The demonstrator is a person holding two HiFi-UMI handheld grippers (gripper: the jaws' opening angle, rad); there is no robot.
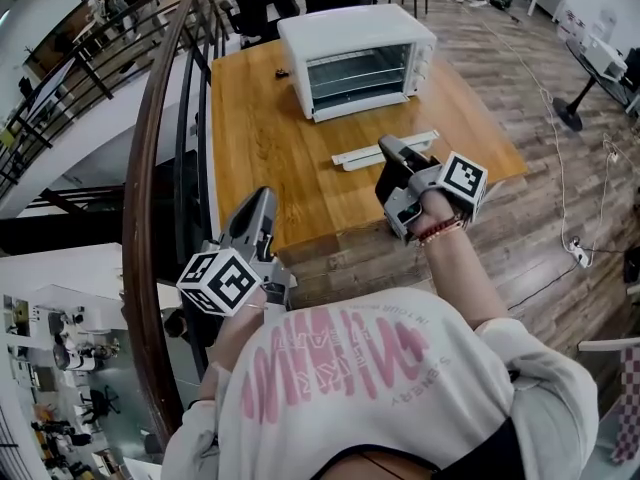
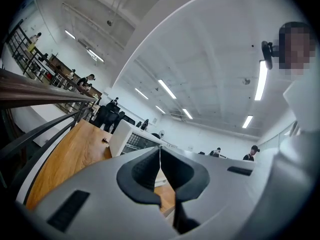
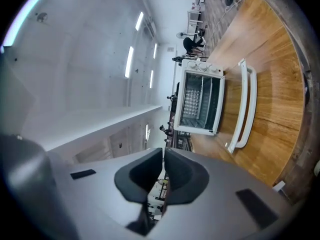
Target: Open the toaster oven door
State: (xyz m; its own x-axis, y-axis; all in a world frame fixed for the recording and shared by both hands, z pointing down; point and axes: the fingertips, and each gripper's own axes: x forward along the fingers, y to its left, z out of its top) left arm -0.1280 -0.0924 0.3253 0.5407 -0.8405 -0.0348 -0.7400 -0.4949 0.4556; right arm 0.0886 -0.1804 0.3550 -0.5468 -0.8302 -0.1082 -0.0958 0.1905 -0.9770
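Observation:
A white toaster oven (image 1: 355, 58) stands at the far side of the wooden table (image 1: 260, 138). Its front is open and the wire rack inside shows (image 3: 200, 101). A white door with its handle bar (image 1: 385, 151) lies level in front of it, and it shows in the right gripper view too (image 3: 245, 104). My right gripper (image 1: 388, 145) hovers just near of that bar, raised off the table, jaws shut and empty (image 3: 163, 151). My left gripper (image 1: 265, 196) is over the table's near edge, also shut on nothing (image 2: 160, 149).
A curved wooden stair railing (image 1: 150, 168) runs close along the table's left side. A small dark object (image 1: 283, 72) lies left of the oven. Chairs stand behind the table, and a floor fan (image 1: 572, 108) with a cable stands at the right.

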